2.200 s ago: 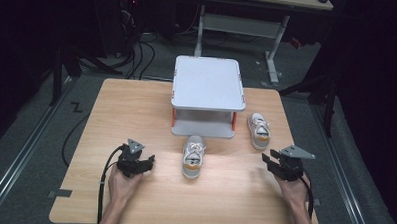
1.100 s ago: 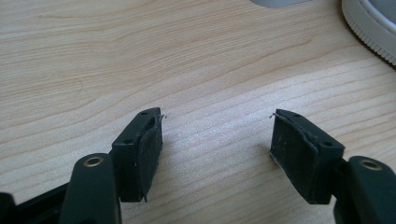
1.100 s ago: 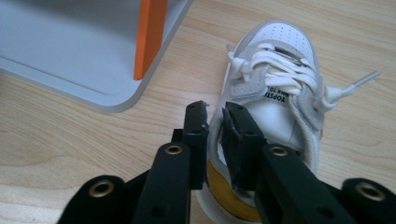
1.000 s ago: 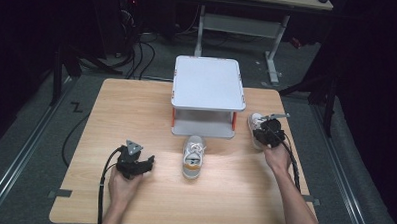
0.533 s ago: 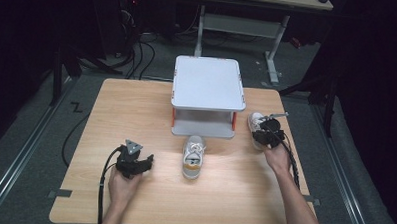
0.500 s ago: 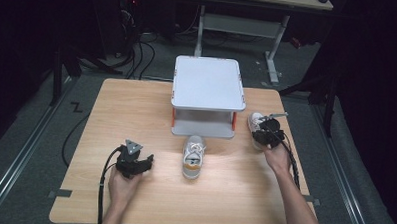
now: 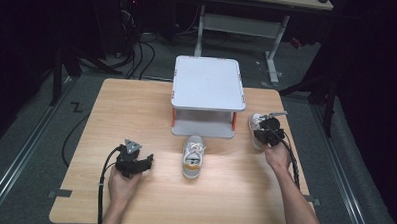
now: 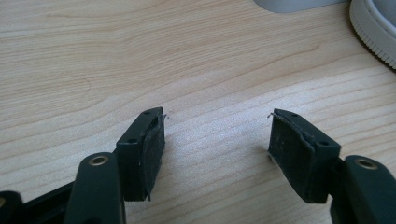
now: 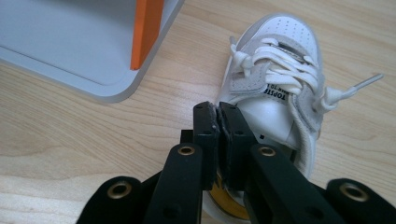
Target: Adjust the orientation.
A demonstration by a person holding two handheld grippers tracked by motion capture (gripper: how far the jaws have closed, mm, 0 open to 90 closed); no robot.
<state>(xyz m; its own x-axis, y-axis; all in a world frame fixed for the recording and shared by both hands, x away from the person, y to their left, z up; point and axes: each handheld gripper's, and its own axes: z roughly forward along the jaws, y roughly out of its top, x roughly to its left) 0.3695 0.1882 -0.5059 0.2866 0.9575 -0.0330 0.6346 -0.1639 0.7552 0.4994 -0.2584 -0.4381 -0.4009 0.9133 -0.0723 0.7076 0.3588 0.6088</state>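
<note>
Two small white sneakers lie on the wooden table. One sneaker lies in front of the grey two-level rack. The other sneaker lies at the rack's right side. My right gripper has just been closing, and its pads are now pressed together on this sneaker's side wall by the yellow insole. My left gripper rests near the front left, open, with bare wood between its pads. The white sole of the middle sneaker curves in at the top right of the left gripper view.
The rack's lower shelf and an orange post stand just left of the right gripper. Dark floor with cables and desk legs surrounds the table. A cable trails from the left gripper toward the front edge.
The right hand has travelled from the front right of the table up to the sneaker beside the rack. Over the last second neither hand shifted visibly.
</note>
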